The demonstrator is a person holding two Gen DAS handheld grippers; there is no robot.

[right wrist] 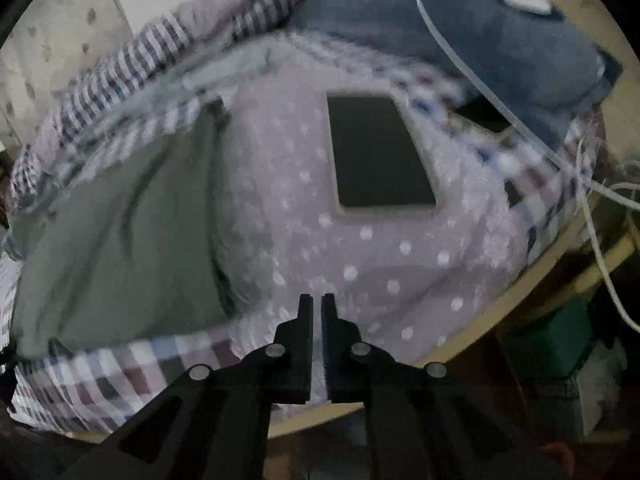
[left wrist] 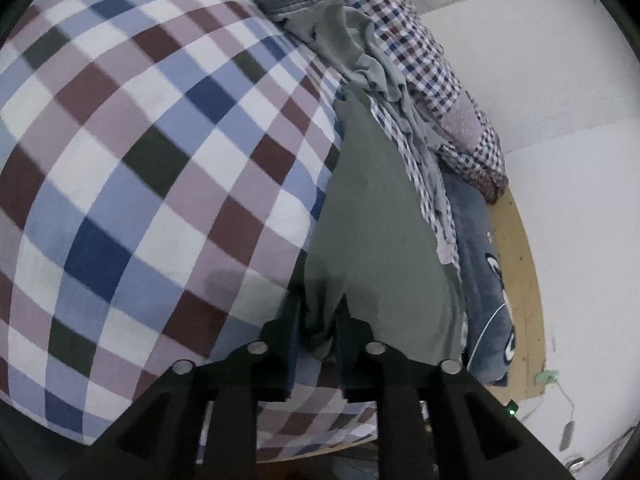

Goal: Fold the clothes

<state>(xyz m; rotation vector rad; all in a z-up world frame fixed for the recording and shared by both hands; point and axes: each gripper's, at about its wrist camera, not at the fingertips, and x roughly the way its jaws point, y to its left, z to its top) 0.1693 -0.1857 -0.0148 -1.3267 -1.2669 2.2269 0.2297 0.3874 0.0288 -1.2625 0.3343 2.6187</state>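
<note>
Left hand-held gripper (left wrist: pixel 318 320) pinches the grey-green garment (left wrist: pixel 372 216) beside checked cloth (left wrist: pixel 140 160)

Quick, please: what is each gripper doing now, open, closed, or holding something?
Left gripper: closed on a bunched edge of the green garment.
Right gripper: jaws nearly together over the dotted pink cloth; whether it pinches anything cannot be told.

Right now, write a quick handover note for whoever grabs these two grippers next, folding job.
Left gripper: shut on a bunched edge of the green garment, which lies on the big checked cloth.
Right gripper: shut, apparently empty, over the dotted lilac cloth.
A phone lies on the lilac cloth; a blue garment sits behind it.
Done: nothing looks neatly folded.
Left: fold the green garment, then the small-check shirt and the rest.
</note>
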